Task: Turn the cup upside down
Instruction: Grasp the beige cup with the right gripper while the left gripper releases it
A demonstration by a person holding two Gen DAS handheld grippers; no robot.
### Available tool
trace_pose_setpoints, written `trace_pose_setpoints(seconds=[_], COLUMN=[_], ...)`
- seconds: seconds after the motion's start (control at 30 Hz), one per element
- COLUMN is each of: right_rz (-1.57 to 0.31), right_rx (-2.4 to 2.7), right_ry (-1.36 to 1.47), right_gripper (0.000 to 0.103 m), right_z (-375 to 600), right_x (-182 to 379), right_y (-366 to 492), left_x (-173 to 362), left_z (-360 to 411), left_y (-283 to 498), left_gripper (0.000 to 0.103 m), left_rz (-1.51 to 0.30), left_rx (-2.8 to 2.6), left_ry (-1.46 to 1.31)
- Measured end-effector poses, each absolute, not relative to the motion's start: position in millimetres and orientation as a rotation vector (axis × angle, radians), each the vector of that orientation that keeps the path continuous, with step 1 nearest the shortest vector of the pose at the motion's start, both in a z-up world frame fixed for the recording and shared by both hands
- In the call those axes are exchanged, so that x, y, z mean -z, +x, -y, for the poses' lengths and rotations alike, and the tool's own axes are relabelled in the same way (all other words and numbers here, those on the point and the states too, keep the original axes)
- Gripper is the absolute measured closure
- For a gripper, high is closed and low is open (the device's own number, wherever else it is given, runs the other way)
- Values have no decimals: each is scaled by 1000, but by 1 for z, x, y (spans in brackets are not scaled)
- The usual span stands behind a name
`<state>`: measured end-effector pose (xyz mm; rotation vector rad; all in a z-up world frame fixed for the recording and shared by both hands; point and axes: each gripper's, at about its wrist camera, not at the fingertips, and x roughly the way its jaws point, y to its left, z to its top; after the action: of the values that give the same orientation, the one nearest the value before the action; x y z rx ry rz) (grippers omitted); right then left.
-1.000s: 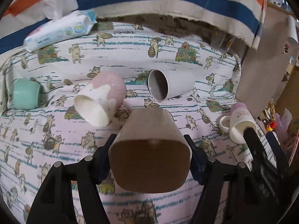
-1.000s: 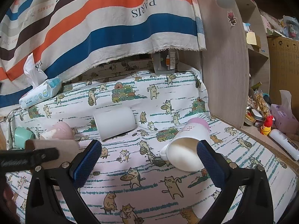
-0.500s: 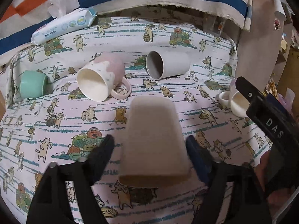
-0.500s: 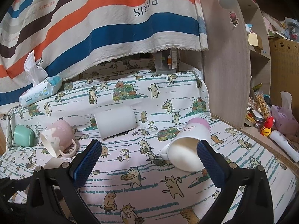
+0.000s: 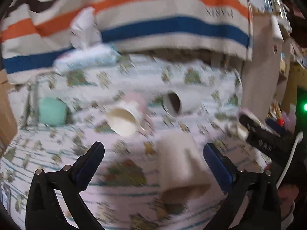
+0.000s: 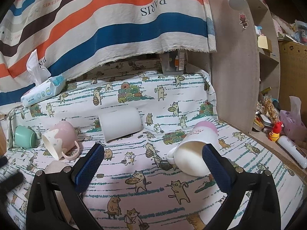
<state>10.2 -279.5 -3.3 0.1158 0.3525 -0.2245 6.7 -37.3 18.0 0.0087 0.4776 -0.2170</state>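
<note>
A beige paper cup [image 5: 179, 164] stands upside down on the cat-print cloth, between my left gripper's [image 5: 153, 159] spread jaws and touching neither. The left gripper is open and empty; this view is motion-blurred. In the right wrist view only the cup's closed top [image 6: 56, 167] shows, behind the left finger. My right gripper [image 6: 152, 159] is open and empty above the cloth. A white mug with a pink base [image 6: 197, 151] lies on its side close to its right finger.
A pink and white mug [image 6: 59, 140], a white cup [image 6: 120, 124] and a green cup [image 6: 25, 139] lie on their sides on the cloth [image 6: 145, 180]. A tissue pack [image 6: 43, 91] lies at the back left. A wooden shelf panel [image 6: 236, 76] stands at the right.
My left gripper turned the beige cup mouth-down, set it on the cloth, opened and drew back. The right gripper has barely moved.
</note>
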Motion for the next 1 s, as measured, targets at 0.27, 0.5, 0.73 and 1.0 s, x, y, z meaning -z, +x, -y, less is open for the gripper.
trace_pose_setpoints(seconds=[0.27, 0.5, 0.73, 1.0], right_rz=[-359, -373, -383, -439], right_rx=[225, 216, 208, 150], right_ry=[105, 77, 70, 64], right_gripper=[0, 0, 0, 0], right_z=[277, 272, 270, 269], right_x=[3, 4, 3, 6], right_y=[12, 15, 17, 27], left_x=[-14, -5, 2, 2], left_z=[-7, -18, -5, -10], left_y=[-4, 3, 14, 16], left_gripper=[0, 0, 0, 0], left_rz=[-247, -251, -322, -329], left_rx=[109, 60, 52, 56], left_ry=[-29, -37, 25, -1])
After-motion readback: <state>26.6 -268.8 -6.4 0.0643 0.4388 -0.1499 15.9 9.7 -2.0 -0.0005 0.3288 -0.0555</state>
